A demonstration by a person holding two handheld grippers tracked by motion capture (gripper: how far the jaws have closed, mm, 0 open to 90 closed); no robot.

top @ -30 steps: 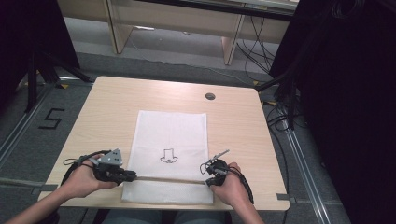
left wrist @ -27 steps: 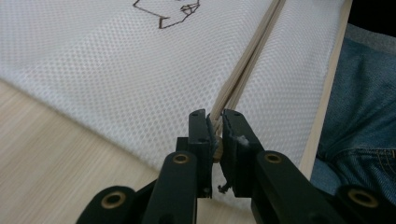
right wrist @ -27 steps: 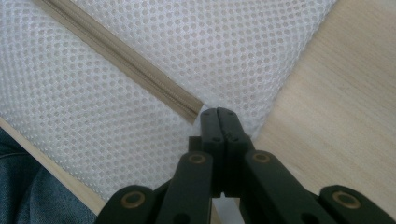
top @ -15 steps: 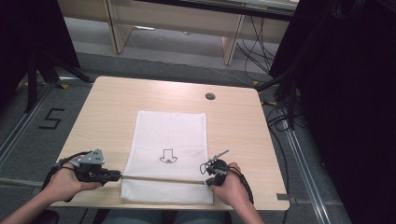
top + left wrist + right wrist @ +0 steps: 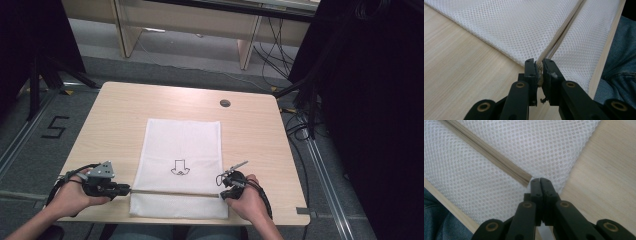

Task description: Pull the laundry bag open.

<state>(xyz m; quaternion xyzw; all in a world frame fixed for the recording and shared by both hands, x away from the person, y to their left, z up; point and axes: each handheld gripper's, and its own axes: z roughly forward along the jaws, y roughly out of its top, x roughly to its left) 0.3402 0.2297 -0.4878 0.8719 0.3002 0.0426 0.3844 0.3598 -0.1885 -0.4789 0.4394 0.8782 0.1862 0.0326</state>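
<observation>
Wooden surface [image 5: 130, 115] w/ round grommet [image 5: 225, 103] near far edge; dark curtains either side, cables on floor. White mesh bag [image 5: 182, 145] lies flat at centre-front, small black outline print [image 5: 179, 167] on it, beige zipper [image 5: 175, 192] running across its near end. Left tool [image 5: 126, 189] at zipper's left end: jaws clamped on the zipper end, confirmed in left gripper view [image 5: 539, 71]. Right tool [image 5: 221, 194] at bag's right edge: jaws pressed together, pinching mesh just past zipper end [image 5: 540, 181]. Denim-clad legs below surface edge.
</observation>
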